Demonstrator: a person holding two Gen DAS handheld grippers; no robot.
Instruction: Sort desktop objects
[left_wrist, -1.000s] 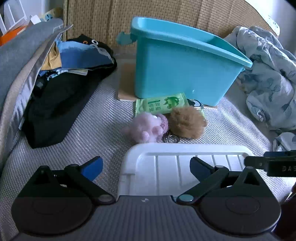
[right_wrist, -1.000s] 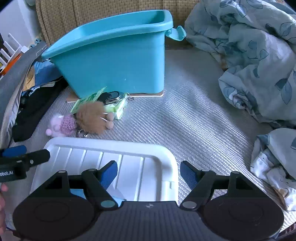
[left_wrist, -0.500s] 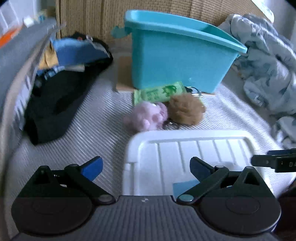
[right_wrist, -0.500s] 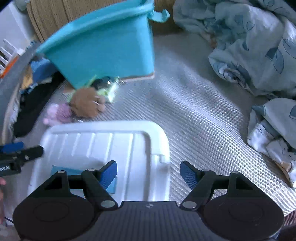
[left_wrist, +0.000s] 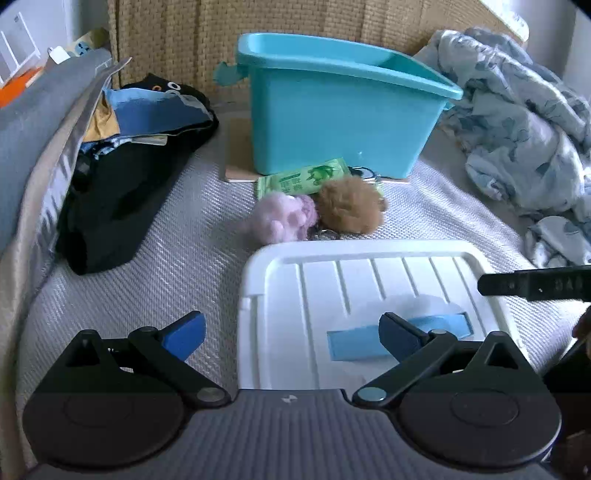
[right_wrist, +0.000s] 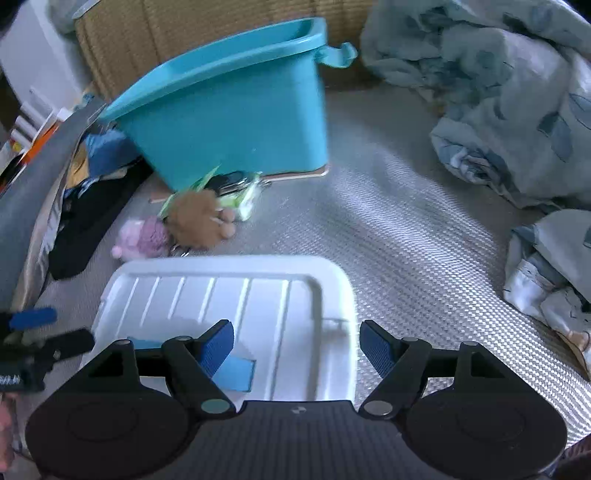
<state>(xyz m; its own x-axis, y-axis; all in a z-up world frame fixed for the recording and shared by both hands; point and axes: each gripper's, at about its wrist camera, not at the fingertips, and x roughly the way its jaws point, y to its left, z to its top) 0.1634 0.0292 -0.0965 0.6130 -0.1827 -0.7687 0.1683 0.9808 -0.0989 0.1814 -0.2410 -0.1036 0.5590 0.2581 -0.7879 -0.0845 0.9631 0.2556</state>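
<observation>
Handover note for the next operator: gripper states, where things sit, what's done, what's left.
Left hand-held gripper: open, empty, over the left edge of the white lid.
Right hand-held gripper: open, empty, over the lid's right edge.
Teal bin stands behind; its inside is not visible.
Pink plush, brown plush and green packet lie between bin and lid, with keys on the packet.
Done: nothing sorted that shows.
Left: all of those items.
</observation>
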